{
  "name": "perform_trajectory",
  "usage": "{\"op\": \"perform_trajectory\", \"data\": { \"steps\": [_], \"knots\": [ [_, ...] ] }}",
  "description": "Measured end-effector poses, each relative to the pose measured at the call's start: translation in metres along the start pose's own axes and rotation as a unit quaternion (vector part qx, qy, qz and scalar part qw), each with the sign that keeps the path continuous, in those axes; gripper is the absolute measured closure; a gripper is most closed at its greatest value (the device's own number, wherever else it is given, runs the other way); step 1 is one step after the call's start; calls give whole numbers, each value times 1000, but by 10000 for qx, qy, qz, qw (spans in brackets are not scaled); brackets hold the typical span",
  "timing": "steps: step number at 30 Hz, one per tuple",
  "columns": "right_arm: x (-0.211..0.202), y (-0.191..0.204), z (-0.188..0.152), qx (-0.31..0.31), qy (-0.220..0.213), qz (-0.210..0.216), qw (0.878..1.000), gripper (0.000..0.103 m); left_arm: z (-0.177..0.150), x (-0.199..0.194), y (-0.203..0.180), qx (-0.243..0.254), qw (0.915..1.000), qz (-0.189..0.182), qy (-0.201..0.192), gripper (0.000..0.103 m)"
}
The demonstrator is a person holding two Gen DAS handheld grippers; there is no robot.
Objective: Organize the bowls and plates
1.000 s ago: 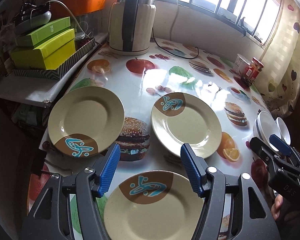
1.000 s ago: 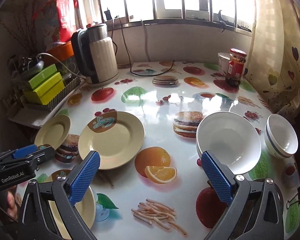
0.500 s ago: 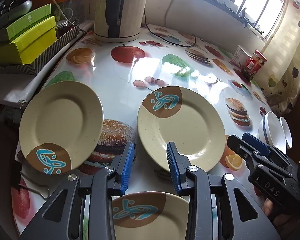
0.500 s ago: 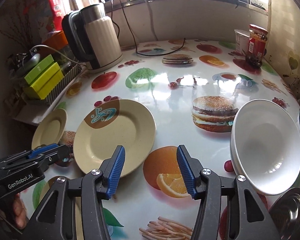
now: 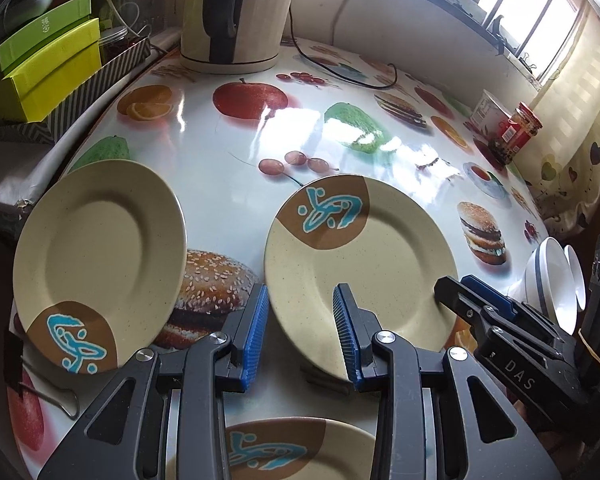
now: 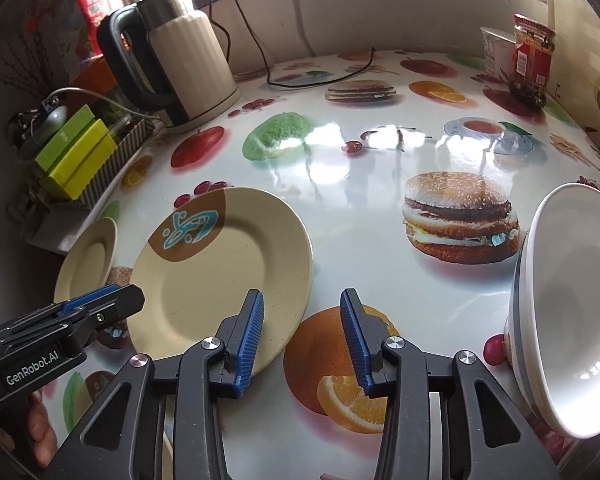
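Nearest the left wrist camera, the left gripper (image 5: 300,332) hangs part-open over the near rim of the middle plate (image 5: 364,264), gripping nothing. Beside it, the right gripper (image 6: 302,340), likewise part-open and empty, straddles that plate's right edge. Farther right stands a white bowl (image 6: 568,320); beyond, a kettle (image 6: 180,56).
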State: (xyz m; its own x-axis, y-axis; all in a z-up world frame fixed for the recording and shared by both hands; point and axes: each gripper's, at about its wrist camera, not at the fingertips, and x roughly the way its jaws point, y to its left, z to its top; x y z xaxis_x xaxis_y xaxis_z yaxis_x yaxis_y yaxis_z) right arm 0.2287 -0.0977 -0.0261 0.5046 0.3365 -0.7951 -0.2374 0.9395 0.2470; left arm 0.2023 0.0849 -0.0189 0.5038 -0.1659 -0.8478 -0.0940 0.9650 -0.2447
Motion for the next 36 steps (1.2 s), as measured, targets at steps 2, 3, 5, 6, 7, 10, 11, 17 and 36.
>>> {"op": "perform_trajectory", "data": {
  "steps": [2, 3, 5, 6, 7, 10, 11, 17, 36],
  "knots": [
    [3, -3, 0, 56, 5, -9, 10000, 64, 1, 0, 1, -8, 10000, 14, -25, 69],
    [4, -4, 0, 73, 4, 8, 10000, 64, 2, 2, 1, -7, 10000, 27, -9, 69],
    [5, -5, 1, 91, -8, 38, 10000, 64, 2, 4, 1, -17, 10000, 8, 38, 69],
    [5, -4, 2, 79, -11, 41, 10000, 64, 2, 5, 2, -39, 10000, -6, 52, 69],
    [6, -4, 2, 77, -10, 62, 10000, 64, 3, 6, 2, -76, 9999, -31, 65, 69],
    [9, -5, 4, 127, 18, 148, 9998, 65, 4, 10, 5, -153, 9998, -37, 103, 69],
    [10, -5, 4, 160, 6, 161, 9997, 66, 5, 10, 6, -137, 9999, -25, 101, 69],
    [13, -7, 8, 249, -8, 268, 9993, 71, 7, 15, 9, -240, 9995, -147, 155, 74],
    [19, -10, 12, 507, -16, 566, 9971, 82, 10, 18, 15, -415, 9989, -193, 137, 80]
  ]
}}
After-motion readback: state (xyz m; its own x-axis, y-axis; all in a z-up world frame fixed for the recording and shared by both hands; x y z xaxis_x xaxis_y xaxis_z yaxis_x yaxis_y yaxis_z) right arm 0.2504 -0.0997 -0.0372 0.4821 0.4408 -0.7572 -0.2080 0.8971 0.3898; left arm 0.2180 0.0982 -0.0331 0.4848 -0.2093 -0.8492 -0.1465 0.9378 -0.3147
